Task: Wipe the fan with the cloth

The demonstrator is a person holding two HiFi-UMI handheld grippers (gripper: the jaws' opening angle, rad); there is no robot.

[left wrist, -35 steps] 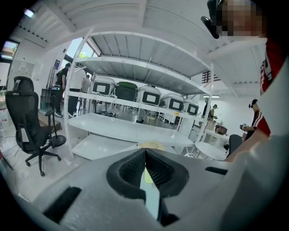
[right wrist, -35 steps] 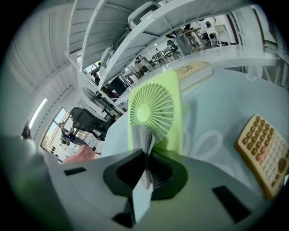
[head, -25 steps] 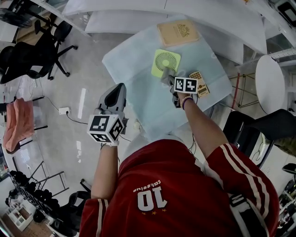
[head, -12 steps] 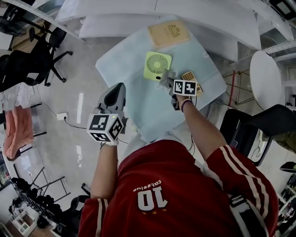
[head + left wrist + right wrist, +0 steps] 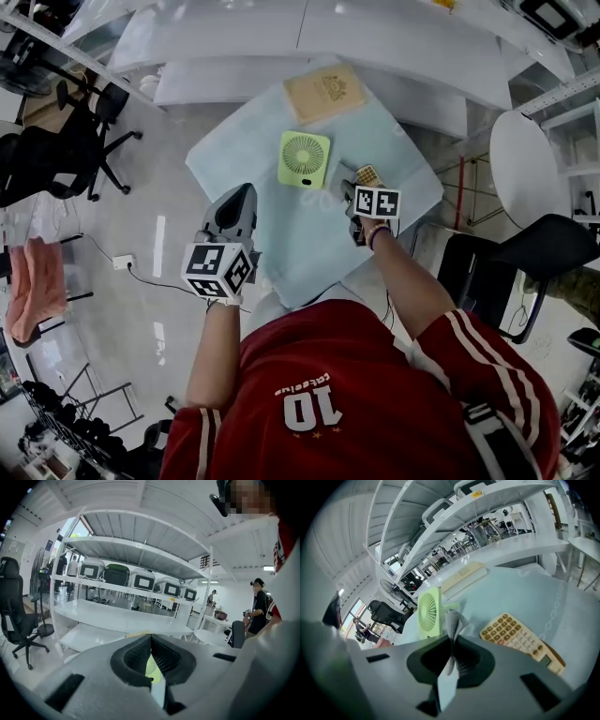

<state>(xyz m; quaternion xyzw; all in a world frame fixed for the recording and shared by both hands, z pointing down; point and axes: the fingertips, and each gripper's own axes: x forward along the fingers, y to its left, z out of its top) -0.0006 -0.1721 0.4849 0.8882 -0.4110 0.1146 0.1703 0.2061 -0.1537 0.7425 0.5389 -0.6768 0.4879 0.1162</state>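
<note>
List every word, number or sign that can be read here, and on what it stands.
"10": on the red shirt, as it shows in the head view.
Small word beside it: too blurred to read.
Book cover emblem: too small to read.
Calculator keys: too small to read.

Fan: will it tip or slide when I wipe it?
The fan lies face up and low on the table, so tipping seems unlikely. It looks like small, light plastic with nothing bracing it, so it would probably slide.

Left hand-held gripper (image 5: 241,190) hangs closed; right hand-held gripper (image 5: 343,184) pinches cloth (image 5: 453,620).
</note>
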